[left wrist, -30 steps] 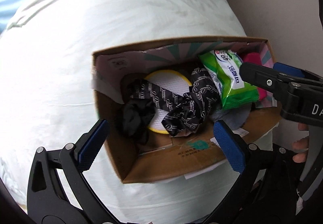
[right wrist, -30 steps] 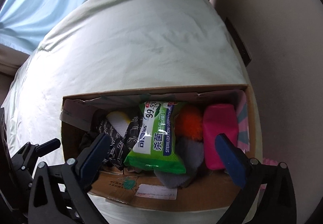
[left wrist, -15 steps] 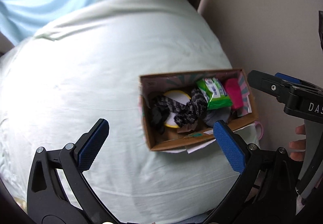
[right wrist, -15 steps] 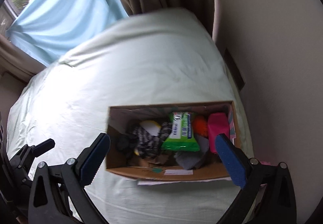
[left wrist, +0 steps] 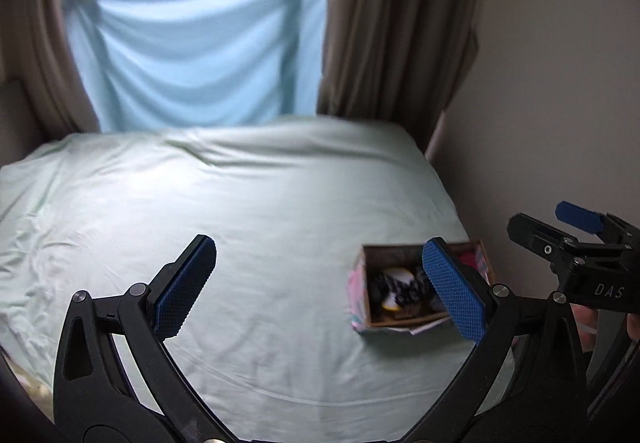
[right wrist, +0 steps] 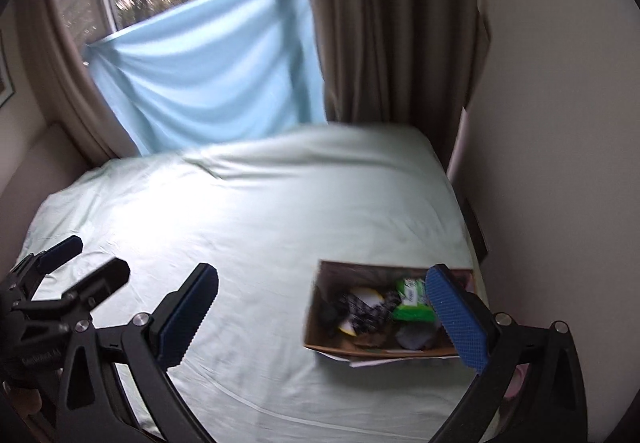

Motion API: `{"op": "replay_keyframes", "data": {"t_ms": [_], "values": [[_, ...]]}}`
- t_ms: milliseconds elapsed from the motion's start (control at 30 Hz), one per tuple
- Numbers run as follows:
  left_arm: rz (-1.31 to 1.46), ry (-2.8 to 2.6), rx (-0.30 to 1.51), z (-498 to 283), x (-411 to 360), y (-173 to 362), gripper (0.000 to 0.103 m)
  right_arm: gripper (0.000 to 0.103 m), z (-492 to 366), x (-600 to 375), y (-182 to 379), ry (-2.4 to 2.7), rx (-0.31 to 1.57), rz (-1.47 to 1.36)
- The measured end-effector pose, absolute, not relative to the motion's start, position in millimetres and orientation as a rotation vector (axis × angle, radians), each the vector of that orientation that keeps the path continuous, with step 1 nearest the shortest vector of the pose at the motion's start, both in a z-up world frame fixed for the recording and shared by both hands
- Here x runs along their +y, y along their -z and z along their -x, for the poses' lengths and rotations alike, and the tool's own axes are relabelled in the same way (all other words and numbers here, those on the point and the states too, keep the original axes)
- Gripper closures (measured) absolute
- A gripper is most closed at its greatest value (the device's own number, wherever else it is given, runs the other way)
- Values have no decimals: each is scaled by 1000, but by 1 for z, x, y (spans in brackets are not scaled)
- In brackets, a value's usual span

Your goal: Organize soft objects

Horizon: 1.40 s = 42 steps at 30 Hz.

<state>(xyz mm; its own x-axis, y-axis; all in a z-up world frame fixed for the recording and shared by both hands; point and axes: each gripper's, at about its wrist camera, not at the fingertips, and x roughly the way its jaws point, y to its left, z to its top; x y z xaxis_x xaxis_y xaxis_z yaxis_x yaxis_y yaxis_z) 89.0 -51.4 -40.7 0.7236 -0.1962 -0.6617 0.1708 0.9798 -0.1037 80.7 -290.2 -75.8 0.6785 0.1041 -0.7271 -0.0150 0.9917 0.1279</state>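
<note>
One cardboard box (right wrist: 384,313), open-topped, on the bed (right wrist: 248,227) near its right edge beside the wall. Contents, blurred: green packet (right wrist: 412,301), patterned black cloth (right wrist: 366,309), yellow-rimmed white round item (left wrist: 394,283), grey item (right wrist: 414,337), something pink. Two grippers: left gripper (left wrist: 320,287) and right gripper (right wrist: 324,317), both spread wide, holding nothing, raised well clear of the box. Judgement: packing looks complete. If withdrawing, lift straight away from the box, jaws apart, without snagging the sheet.

Both grippers spread wide, empty.
Left gripper (left wrist: 320,287) and right gripper (right wrist: 334,317) held side by side, blue pads (left wrist: 454,289) facing inward, gripping nothing.
</note>
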Motion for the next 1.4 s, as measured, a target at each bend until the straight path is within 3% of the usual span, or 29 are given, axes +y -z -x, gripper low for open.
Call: {"op": "replay_keyframes", "data": {"t_ms": [233,467,1400], "values": [[54,100,602,-49,13,0,0,0,-48,-241,41,-101,716,-98],[82,58,535,-26,40,-2,0,0,-25,-212,27,-80,630,-55],[12,128,491,-15,28,1,0,0,-8,-209,24,3,584,-51]]}}
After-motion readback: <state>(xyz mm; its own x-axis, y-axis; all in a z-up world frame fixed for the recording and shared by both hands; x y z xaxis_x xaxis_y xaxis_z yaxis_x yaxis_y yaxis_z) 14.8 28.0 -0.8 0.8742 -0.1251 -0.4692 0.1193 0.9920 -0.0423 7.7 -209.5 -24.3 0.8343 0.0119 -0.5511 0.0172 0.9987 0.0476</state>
